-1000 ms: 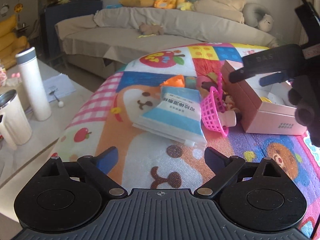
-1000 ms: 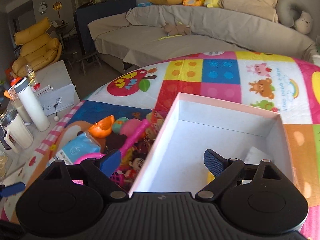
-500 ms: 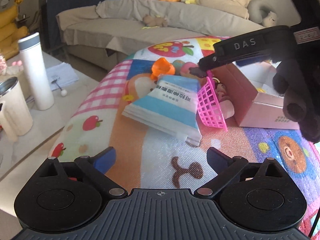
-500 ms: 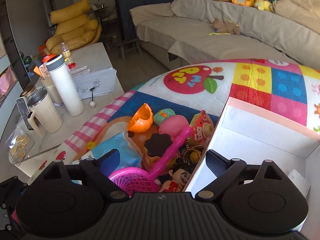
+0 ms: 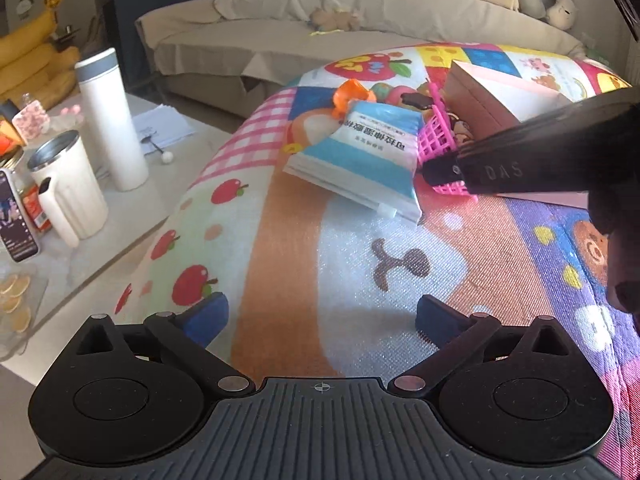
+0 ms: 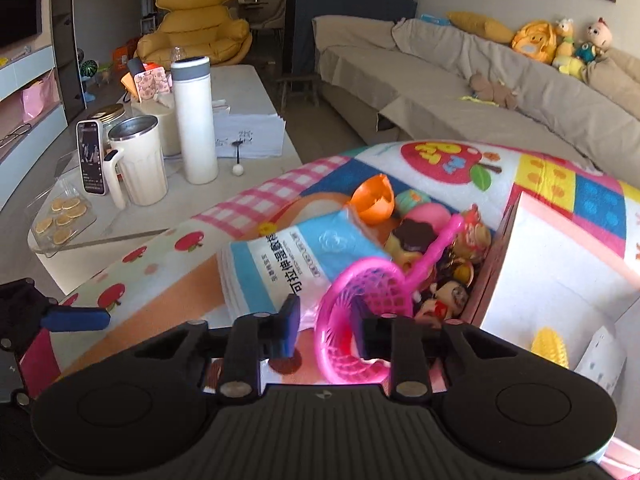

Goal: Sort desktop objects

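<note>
1. The right tongs (image 6: 326, 326) sit low over the colourful cartoon-print play mat (image 5: 320, 248). Their blue-padded fingers (image 6: 290, 330) are part-closed and straddle the rim of the pink plastic mesh scoop net (image 6: 360, 308). The near rim lies between the pads. Whether the pads already press on it cannot be told.
2. The left tongs (image 5: 320, 320) hang spread wide over bare mat and hold nothing.
3. The scoop net lies tilted against the blue-and-white soft pack of wet wipes (image 6: 288, 268). Its long pink handle (image 6: 440, 244) runs up and across a pile of small toys: an orange plastic shell half (image 6: 372, 200), a pink egg-shaped toy (image 6: 428, 216) and small cartoon figurines (image 6: 448, 296).
4. The pile rests against the outer wall of the open pink cardboard box (image 6: 532, 248). A yellow ridged toy (image 6: 550, 346) lies inside the box.
5. Handling judgement: the net is likely very light, thin and springy. The open mesh can flex under pressure and the smooth plastic may slip.
6. Grip judgement: the solid rim, or the joint where the handle meets the hoop, offers the stiffest hold. The mesh itself is a poor hold.
7. Risk judgement: a lift may drag the handle through the toys and scatter them.
</note>
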`<action>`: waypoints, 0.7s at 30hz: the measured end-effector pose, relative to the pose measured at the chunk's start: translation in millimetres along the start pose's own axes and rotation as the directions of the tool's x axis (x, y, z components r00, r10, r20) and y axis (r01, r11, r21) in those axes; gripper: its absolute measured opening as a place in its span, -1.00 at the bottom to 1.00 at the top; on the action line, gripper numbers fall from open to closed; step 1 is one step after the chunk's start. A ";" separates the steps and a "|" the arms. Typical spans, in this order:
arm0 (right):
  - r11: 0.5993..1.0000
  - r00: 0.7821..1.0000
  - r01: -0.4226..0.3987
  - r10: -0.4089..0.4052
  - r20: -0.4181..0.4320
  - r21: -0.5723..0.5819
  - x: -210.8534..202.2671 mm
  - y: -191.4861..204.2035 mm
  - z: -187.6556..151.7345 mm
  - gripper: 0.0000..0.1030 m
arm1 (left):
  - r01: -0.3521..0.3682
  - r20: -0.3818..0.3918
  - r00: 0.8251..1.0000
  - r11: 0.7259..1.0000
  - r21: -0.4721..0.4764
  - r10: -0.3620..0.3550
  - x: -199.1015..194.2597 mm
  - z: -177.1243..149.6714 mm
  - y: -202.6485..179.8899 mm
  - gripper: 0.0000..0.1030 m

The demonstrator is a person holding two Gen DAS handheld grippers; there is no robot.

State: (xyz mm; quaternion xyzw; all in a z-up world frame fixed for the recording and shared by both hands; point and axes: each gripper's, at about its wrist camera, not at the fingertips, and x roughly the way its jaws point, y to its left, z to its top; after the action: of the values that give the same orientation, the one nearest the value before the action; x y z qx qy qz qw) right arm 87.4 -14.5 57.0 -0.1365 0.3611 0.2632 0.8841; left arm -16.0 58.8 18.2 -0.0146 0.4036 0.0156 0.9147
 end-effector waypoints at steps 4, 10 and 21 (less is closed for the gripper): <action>0.999 0.999 -0.036 0.036 -0.028 0.013 -17.3 -2.5 -25.8 -0.82 | -0.010 -0.005 1.000 1.000 -0.002 0.010 -2.8 -2.9 -4.0 1.00; 0.997 0.996 -0.066 0.065 -0.054 -0.030 -70.9 -11.1 -77.1 -0.75 | 0.010 -0.009 1.000 1.000 0.013 -0.010 -3.9 -1.9 -17.0 1.00; 0.985 0.999 -0.025 0.018 0.042 0.171 -117.5 -65.6 -99.3 -0.29 | 0.040 -0.002 0.999 0.996 0.085 -0.040 -9.2 -3.7 -43.0 1.00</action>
State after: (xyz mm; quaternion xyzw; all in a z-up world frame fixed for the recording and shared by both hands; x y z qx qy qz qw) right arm -2.4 -154.4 74.1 -0.0509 0.3658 0.2433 0.8969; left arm -23.2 15.5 23.1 0.0162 0.4037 -0.0201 0.9145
